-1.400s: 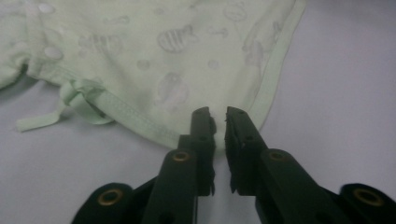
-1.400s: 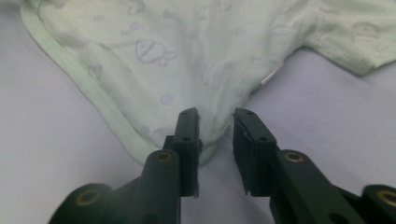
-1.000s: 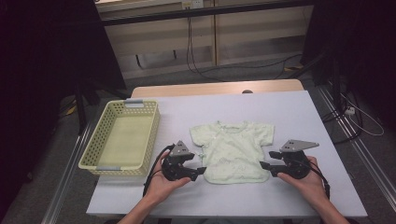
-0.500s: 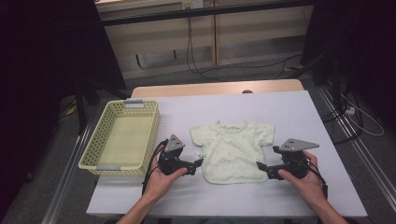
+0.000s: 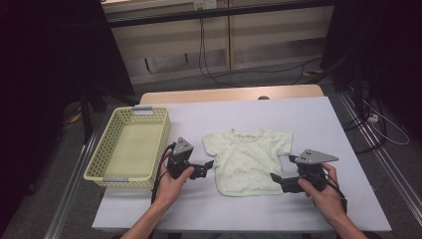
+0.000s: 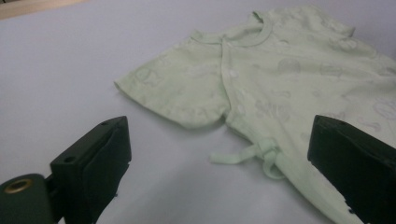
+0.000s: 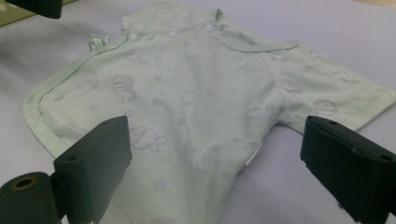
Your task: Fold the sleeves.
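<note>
Pale green baby shirt (image 5: 247, 160) spread flat at mid-bench (image 5: 308, 119), collar away from the person. Left gripper (image 5: 205, 166) just beside its left edge, jaws just opened wide, nothing clamped. Right gripper (image 5: 276, 182) at the lower right hem, jaws likewise just opened, empty. Yellow basket (image 5: 130, 149) at far left.

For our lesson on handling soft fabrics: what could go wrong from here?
1. The side tie hangs loose; a jaw of the left gripper might snag it.
2. The right gripper stands open at the hem; closing there may catch one layer and bunch the baby shirt.
</note>
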Available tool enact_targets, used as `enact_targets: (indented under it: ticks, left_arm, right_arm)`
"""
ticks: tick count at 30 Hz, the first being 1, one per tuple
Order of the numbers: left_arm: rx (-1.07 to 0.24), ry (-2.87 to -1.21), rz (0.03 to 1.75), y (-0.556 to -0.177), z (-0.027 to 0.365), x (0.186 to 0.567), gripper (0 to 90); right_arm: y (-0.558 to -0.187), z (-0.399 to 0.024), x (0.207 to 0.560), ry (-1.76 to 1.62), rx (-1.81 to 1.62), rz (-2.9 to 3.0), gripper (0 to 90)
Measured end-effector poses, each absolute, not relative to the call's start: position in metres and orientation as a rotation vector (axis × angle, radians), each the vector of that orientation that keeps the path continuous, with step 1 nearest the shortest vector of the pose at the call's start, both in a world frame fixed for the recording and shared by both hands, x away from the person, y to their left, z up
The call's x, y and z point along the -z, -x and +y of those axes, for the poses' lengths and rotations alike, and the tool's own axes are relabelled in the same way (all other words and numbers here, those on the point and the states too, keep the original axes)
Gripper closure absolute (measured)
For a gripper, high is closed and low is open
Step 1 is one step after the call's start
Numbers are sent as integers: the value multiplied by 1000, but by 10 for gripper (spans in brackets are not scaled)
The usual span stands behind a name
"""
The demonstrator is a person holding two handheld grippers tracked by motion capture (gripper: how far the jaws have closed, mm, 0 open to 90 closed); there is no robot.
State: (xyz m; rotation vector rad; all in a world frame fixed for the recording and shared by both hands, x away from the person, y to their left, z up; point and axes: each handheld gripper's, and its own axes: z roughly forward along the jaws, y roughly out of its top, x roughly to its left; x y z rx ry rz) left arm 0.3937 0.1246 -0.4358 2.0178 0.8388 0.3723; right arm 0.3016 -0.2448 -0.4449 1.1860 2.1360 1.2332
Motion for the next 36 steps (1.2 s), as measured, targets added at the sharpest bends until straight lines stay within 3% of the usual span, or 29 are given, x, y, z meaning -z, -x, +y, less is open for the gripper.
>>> enact_targets:
  ticks: [22, 36]
  left_arm:
    - [-364, -2027, 903, -457, 107, 420, 93]
    - [-359, -2034, 976, -480, 100, 438, 94]
  right_arm:
    - [-300, -246, 447, -1156, -1241, 2156, 81]
    - [-300, -245, 447, -1148, -1240, 2168, 82]
